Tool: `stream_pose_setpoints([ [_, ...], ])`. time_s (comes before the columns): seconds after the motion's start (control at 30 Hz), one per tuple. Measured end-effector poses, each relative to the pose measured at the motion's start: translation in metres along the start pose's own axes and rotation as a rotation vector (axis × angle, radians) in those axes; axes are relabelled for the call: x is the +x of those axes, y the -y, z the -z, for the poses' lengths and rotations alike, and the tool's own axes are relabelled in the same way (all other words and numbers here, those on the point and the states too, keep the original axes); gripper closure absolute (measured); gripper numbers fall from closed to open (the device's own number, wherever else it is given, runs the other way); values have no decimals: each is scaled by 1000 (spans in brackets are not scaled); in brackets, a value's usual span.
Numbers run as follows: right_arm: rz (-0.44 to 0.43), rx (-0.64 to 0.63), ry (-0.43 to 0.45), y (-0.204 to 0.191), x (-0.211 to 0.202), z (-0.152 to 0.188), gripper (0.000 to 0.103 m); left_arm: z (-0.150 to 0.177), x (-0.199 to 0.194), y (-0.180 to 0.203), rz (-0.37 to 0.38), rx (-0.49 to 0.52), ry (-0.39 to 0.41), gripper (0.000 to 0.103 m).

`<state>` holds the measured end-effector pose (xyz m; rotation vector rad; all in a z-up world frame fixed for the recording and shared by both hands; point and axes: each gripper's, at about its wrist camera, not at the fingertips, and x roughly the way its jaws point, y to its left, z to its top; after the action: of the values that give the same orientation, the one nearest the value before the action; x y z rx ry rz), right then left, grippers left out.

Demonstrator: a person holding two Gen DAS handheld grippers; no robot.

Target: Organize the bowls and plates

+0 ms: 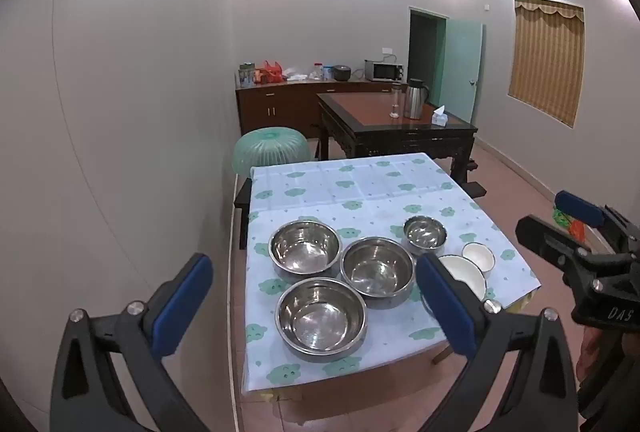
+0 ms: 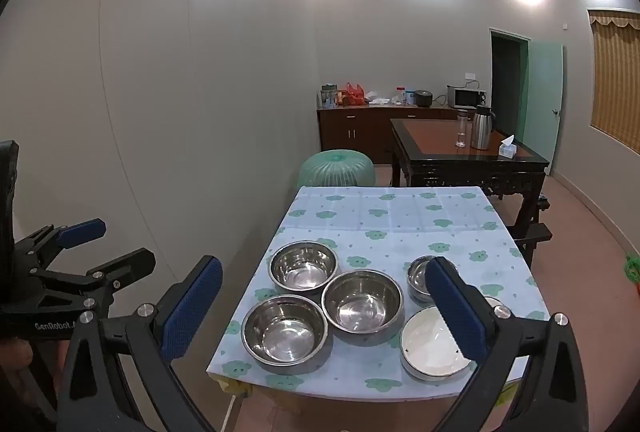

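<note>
Left wrist view had the left gripper [image 1: 316,296] spread wide, nothing between its blue pads [image 1: 182,302], hanging short of the near edge of the cloth-covered table [image 1: 360,187]. All the dishes sat ahead of and below it, none touched. Three large steel bowls clustered together: nearest steel bowl [image 1: 321,318] almost dead ahead between the fingers, far-left steel bowl [image 1: 305,247] beyond it, middle steel bowl [image 1: 377,272] ahead and slightly right. Small steel bowl [image 1: 425,234] lay farther out to the right, with a small white bowl [image 1: 478,256] just right of it, and a white enamel plate [image 1: 466,272] partly hidden behind the right finger. Right wrist view showed the right gripper [image 2: 328,308] also spread and empty, held beside the left one at much the same distance from the table. From it the white enamel plate [image 2: 434,344] lay ahead and right, close under its right finger; the small steel bowl [image 2: 420,280] was just beyond that, half hidden. Bowls are round, so no long axis matters; rim grasps only. Judged: left gripper nearer the large steel bowls for nesting, right gripper nearer the white pieces. Nothing stacked yet, task looked unstarted.
</note>
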<state>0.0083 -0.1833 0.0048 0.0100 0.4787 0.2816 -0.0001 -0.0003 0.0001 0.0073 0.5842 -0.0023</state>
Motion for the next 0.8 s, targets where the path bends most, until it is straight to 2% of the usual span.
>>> stream_pose_setpoints([
  [0.03, 0, 0, 1, 0, 0, 0, 0, -1, 1, -1, 6, -10, -20, 0],
  [0.8, -3, -2, -7, -2, 5, 1, 0, 2, 14, -2, -10, -14, -2, 0],
])
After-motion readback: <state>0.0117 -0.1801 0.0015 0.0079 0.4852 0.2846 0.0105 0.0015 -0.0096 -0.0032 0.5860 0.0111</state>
